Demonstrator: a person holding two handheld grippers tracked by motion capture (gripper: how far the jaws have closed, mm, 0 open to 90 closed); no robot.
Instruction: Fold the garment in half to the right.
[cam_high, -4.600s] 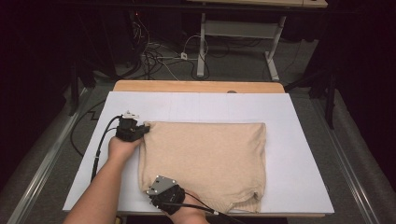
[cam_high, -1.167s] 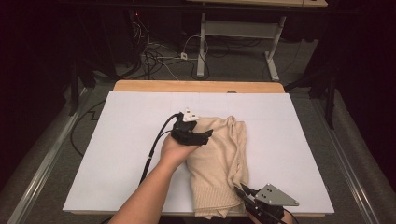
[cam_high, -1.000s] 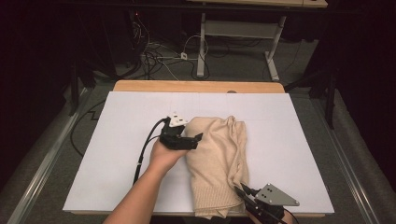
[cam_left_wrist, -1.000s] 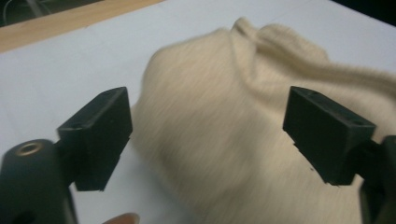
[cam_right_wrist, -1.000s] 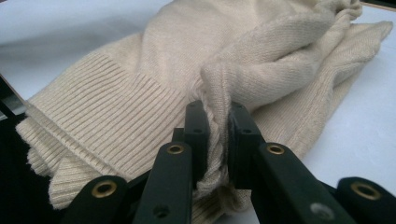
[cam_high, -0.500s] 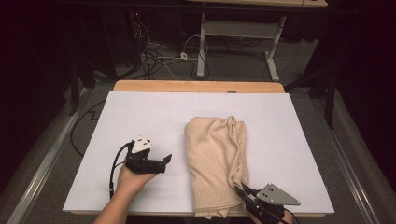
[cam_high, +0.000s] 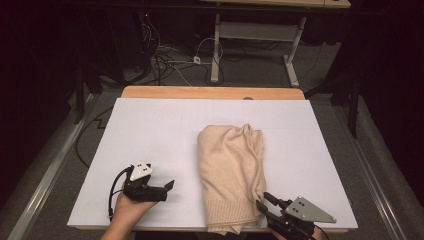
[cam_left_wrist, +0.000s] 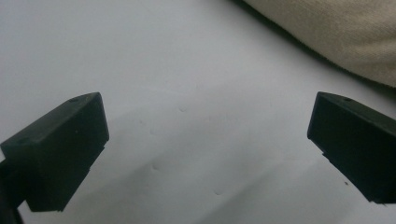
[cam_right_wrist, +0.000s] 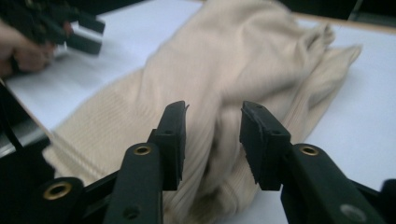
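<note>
A beige knit sweater (cam_high: 230, 165), folded in half lengthwise, lies right of centre on the white table (cam_high: 150, 135). My left gripper (cam_high: 167, 189) rests near the front left edge, well apart from the sweater. It points right, and its jaws have opened wide with only bare table between them (cam_left_wrist: 208, 112). The sweater's edge (cam_left_wrist: 336, 32) shows beyond it. My right gripper (cam_high: 262, 200) sits at the sweater's ribbed hem corner by the front edge. Its jaws have just been opening (cam_right_wrist: 212, 112). A fold of the sweater (cam_right_wrist: 233, 60) lies in the gap, and the pads stand off it.
A wooden strip (cam_high: 210, 92) runs along the table's far edge. Cables (cam_high: 165, 60) and a desk frame (cam_high: 250, 30) lie on the floor beyond. The left gripper (cam_right_wrist: 91, 33), in a person's hand, shows far off in the right gripper view.
The sweater, once spread flat, is folded in half. My left gripper let go of it and drew back to the front left. The right gripper stayed put and its jaws parted.
</note>
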